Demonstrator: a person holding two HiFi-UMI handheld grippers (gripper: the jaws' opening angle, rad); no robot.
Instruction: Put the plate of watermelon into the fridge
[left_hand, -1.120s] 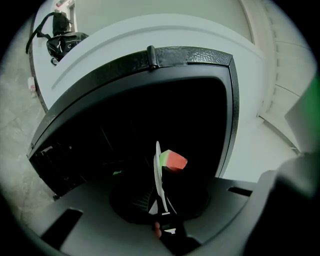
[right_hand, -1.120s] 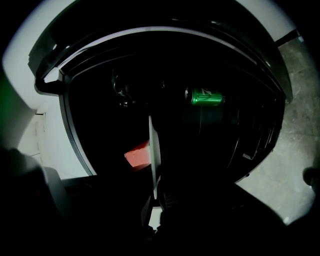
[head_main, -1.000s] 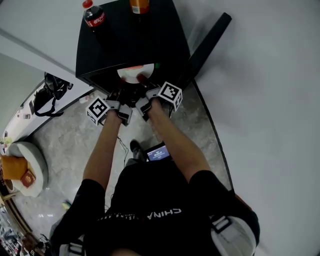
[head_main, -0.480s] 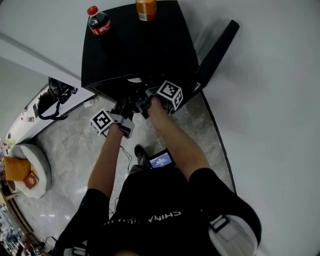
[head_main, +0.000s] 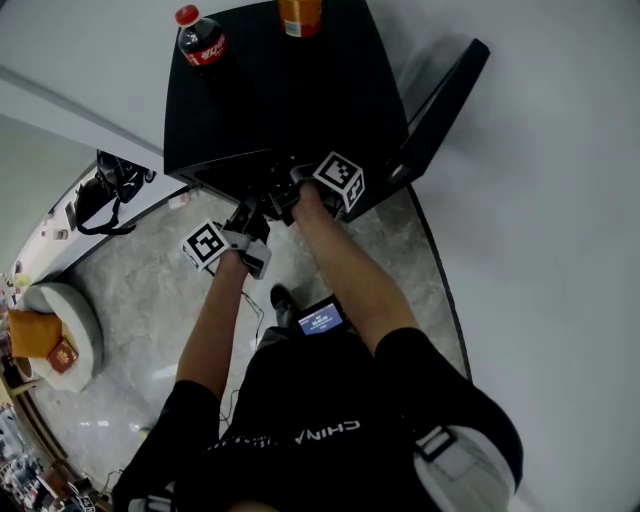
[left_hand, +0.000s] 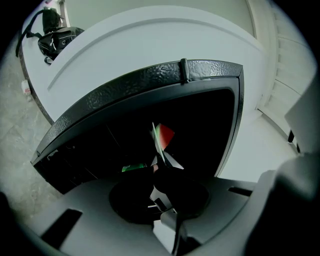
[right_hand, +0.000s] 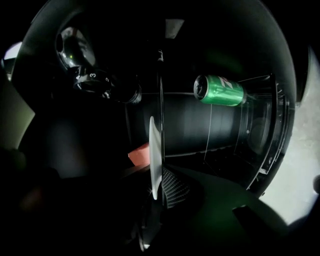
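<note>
The white plate (right_hand: 155, 152) stands edge-on between the jaws of my right gripper (right_hand: 159, 189), which is shut on its near rim. A red watermelon slice (right_hand: 139, 153) lies on it. Plate and gripper are inside the dark fridge (right_hand: 190, 125). In the left gripper view the plate (left_hand: 154, 142) and its watermelon (left_hand: 164, 135) sit farther in, away from my left gripper (left_hand: 170, 225), which holds nothing and hangs at the fridge (left_hand: 150, 82) opening. In the head view both grippers, left (head_main: 255, 215) and right (head_main: 290, 188), are at the front of the black fridge (head_main: 285, 100).
A green can (right_hand: 222, 90) lies on a shelf inside, and a thermostat dial (right_hand: 97, 80) is at the upper left. The fridge door (head_main: 440, 110) stands open to the right. A cola bottle (head_main: 200, 40) and an orange bottle (head_main: 300, 15) stand on top.
My right gripper has carried the plate forward into the fridge. My left gripper has let go of the plate and stayed back at the opening.
</note>
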